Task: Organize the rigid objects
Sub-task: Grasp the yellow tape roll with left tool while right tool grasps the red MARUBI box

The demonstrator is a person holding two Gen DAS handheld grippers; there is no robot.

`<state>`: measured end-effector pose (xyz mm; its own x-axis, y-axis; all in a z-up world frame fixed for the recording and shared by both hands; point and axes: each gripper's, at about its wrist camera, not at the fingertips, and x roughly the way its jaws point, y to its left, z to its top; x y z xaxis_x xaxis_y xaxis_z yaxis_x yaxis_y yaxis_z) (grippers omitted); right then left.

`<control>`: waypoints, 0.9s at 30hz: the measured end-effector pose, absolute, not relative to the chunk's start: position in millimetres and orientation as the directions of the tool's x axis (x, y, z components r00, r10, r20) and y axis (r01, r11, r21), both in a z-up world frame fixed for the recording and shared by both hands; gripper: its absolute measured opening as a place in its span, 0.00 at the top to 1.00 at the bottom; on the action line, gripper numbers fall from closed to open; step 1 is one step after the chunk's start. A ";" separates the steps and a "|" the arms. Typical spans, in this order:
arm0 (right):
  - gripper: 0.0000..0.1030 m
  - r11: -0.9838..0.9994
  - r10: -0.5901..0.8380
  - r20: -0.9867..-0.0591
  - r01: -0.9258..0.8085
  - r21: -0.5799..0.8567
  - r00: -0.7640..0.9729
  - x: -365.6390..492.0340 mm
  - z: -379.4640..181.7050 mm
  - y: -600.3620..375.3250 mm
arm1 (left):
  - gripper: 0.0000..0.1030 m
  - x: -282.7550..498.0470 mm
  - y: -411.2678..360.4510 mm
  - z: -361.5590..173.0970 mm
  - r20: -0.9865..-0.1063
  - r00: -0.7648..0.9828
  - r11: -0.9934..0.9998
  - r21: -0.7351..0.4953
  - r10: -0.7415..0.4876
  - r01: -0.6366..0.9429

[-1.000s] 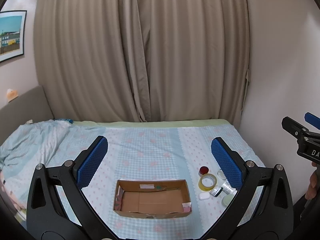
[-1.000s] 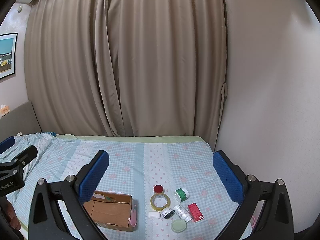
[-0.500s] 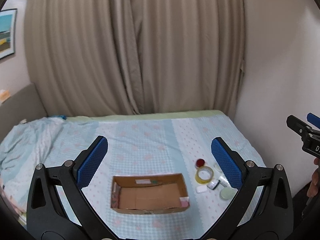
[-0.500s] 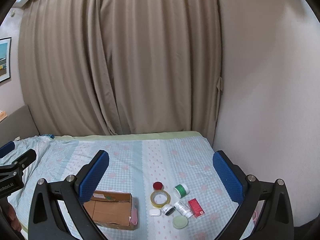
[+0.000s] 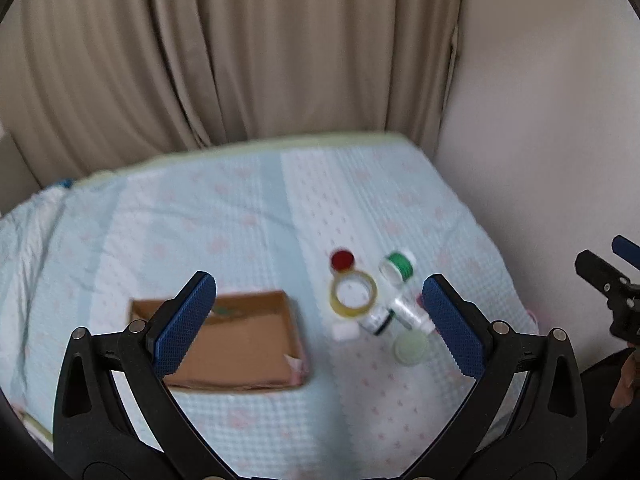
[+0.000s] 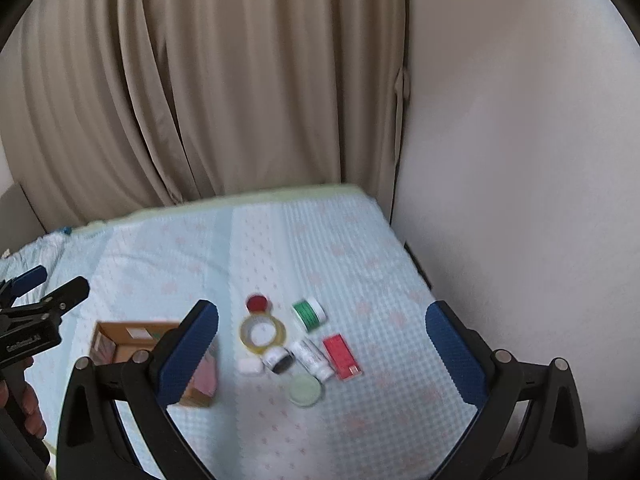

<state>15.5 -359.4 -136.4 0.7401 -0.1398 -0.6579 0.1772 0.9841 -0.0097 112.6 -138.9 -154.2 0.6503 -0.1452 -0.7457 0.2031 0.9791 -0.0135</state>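
Both views have tipped down and blurred: the cardboard box (image 5: 224, 340) now sits lower left behind the left finger, and the tape roll (image 6: 262, 332) cluster looms larger, mid-frame.

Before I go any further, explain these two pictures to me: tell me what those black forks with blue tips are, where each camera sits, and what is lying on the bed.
A person holds a hand-held two-finger gripper in each hand; each carries a wide-angle camera looking forward along its fingers. One picture comes from the left gripper, the other from the right gripper. Both stand open and hold nothing.

Below them is a bed. On it sits an open cardboard box, and beside it a cluster of small things: a tape roll, a red lid, a green-capped jar, a red packet, a pale green lid, a white bottle. The pictures are slightly blurred.
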 end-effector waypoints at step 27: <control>0.18 0.992 -0.068 -0.948 0.120 -0.032 0.311 189.6 -414.1 -450.1 | 0.00 294.3 -246.6 -463.1 -0.975 0.204 0.993 -0.067 -0.085 0.097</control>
